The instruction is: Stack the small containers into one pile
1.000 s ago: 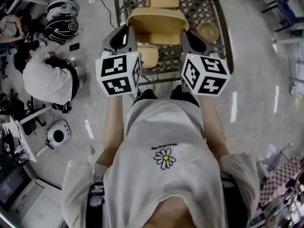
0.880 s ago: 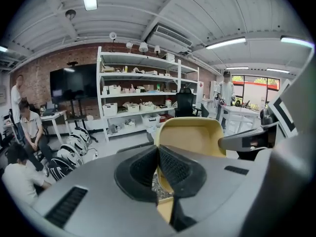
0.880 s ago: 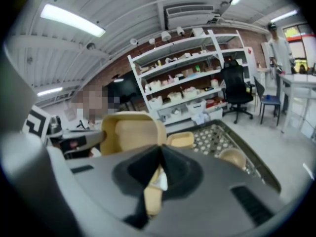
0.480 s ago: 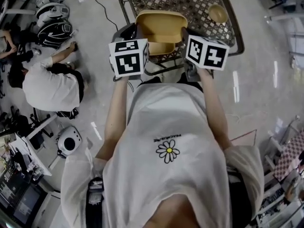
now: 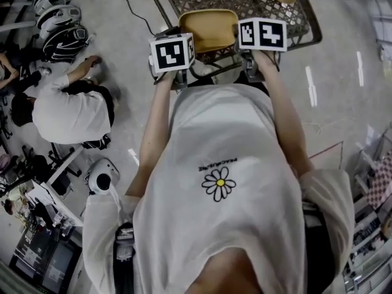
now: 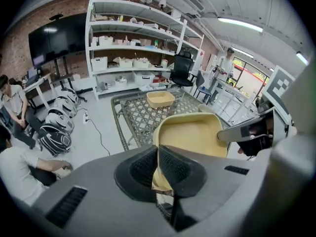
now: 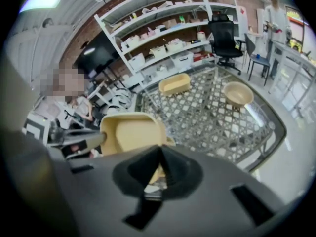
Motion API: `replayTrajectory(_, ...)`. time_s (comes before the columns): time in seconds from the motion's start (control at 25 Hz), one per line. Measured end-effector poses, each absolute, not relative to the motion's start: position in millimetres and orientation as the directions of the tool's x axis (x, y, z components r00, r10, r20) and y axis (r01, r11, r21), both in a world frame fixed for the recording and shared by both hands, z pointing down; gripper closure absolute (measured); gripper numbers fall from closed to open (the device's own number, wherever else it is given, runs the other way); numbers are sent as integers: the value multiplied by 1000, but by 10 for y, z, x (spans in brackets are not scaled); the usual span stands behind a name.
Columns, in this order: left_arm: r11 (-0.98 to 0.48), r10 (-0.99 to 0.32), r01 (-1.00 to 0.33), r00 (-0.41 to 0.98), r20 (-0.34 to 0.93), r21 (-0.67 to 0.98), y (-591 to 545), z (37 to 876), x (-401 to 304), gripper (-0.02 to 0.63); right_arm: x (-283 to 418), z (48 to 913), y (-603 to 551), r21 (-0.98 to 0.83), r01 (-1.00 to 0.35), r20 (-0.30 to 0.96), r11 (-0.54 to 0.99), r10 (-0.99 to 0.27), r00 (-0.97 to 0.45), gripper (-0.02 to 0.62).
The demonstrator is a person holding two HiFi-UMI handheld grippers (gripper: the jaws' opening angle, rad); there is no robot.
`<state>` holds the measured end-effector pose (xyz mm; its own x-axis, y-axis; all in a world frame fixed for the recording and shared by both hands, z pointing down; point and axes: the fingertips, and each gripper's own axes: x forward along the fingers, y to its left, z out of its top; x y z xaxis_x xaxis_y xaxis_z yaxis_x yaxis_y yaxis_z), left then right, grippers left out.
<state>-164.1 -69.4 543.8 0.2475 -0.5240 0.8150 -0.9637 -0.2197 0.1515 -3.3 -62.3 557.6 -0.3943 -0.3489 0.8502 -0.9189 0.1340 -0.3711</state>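
Together, left claw (image 6: pixel 157 166) and right claw (image 7: pixel 158 168) tilt steeply down, each pinching the tan container (image 5: pixel 208 29) by its rim.

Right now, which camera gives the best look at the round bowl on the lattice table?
The right gripper view: the round bowl sits whole and unobstructed on the table. The head view catches it only at the top edge; in the left gripper view the tub in front largely hides it.
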Motion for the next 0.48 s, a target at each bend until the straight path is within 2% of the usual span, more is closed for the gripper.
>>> replayTrajectory(0.48,-161,-289,-964,251,924,212,-379,6166,-1651,574,-48,6209,-413,-336,-933,929,126,-119,-351,558)
